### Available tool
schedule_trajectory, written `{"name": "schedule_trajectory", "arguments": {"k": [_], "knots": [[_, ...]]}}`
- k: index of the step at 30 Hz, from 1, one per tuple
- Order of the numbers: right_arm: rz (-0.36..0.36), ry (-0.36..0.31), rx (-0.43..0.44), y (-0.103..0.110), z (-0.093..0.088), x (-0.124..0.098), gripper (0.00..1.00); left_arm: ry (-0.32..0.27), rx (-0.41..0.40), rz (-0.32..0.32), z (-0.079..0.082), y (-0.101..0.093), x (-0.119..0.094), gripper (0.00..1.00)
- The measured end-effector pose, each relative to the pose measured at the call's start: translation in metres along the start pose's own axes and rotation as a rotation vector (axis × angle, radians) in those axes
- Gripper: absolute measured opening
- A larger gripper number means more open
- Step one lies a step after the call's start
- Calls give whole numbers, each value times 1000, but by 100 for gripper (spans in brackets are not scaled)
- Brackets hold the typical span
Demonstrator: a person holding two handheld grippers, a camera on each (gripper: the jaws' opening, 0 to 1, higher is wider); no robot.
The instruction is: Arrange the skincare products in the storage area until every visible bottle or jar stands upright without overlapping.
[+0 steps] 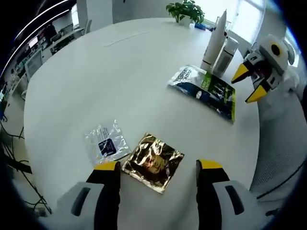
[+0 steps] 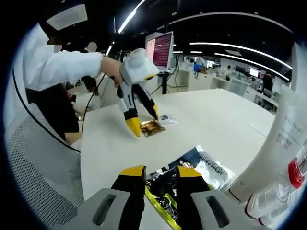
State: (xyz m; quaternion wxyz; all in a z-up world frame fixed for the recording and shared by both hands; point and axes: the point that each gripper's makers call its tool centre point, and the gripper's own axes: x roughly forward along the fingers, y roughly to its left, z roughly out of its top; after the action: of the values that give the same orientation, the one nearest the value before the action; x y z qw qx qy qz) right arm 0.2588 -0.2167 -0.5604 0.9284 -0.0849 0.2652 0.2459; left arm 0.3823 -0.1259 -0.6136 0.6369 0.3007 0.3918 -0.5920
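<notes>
Two white bottles upright at my bench edge: done; gold sachet flat between my spread left hand-held gripper; right hand-held gripper spread, empty

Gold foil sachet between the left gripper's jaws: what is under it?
The gold foil sachet lies flat on the white table, beside a clear sachet at its edge. Whatever might sit beneath the foil is covered; nothing pokes out around it.
</notes>
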Motion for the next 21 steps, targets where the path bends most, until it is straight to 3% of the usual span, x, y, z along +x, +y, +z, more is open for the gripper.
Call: {"name": "schedule_trajectory", "arguments": {"k": [3, 8, 10, 17, 21], "knots": [[1, 1, 0, 0, -1, 0, 19, 24, 95, -33, -3, -2, 2, 63], [-2, 2, 4, -1, -1, 0, 19, 45, 123, -33, -4, -3, 1, 61], [0, 2, 3, 0, -1, 1, 19, 52, 196, -39, -4, -4, 2, 55], [1, 2, 3, 1, -2, 2, 19, 87, 229, -10, -6, 7, 4, 50], [-7, -4, 6, -2, 0, 0, 19, 86, 234, -16, -3, -1, 5, 47]]}}
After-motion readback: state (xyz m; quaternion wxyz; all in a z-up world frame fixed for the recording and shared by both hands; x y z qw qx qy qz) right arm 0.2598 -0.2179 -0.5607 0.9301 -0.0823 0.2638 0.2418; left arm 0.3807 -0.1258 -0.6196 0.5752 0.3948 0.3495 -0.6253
